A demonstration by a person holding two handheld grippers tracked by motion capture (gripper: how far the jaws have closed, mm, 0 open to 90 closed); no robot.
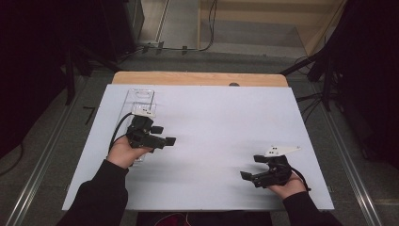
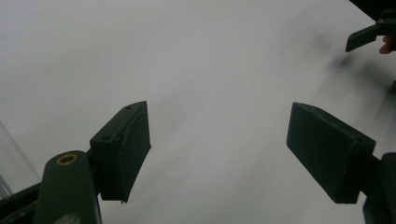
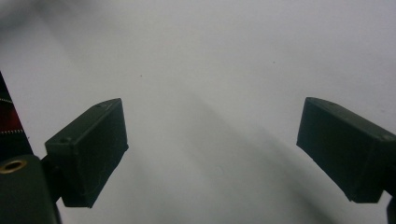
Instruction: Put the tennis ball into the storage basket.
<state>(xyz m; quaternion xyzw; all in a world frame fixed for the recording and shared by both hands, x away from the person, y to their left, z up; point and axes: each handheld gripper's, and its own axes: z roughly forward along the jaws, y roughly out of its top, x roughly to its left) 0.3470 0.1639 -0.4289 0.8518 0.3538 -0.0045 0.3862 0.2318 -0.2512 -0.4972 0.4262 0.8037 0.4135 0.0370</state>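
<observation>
The right gripper (image 1: 251,167) is the nearest thing, low over the near right part of the counter (image 1: 211,141). Its jaws stand spread, and in the right gripper view (image 3: 210,154) there is nothing between them, only the plain white surface. This gripper points toward the middle of the counter and holds nothing.

A little farther, on the other side, the left gripper (image 1: 165,134) hovers above the left part of the counter. Its jaws are also spread apart and empty; the left gripper view (image 2: 217,154) shows bare white surface between them, and far off in its upper right corner a jaw of the right gripper.

Just behind the left gripper, and partly under the hand that holds it, lies a clear plastic tray (image 1: 141,100). It is flat on the counter, reaching from that gripper toward the far edge. I cannot tell if anything lies in it, it looks empty.

My judgement is that the work is at an early or a resting point: nothing is gripped, and the tray is not touched by either gripper. What is left seems to be everything, starting with turning the left gripper to the tray.
</observation>
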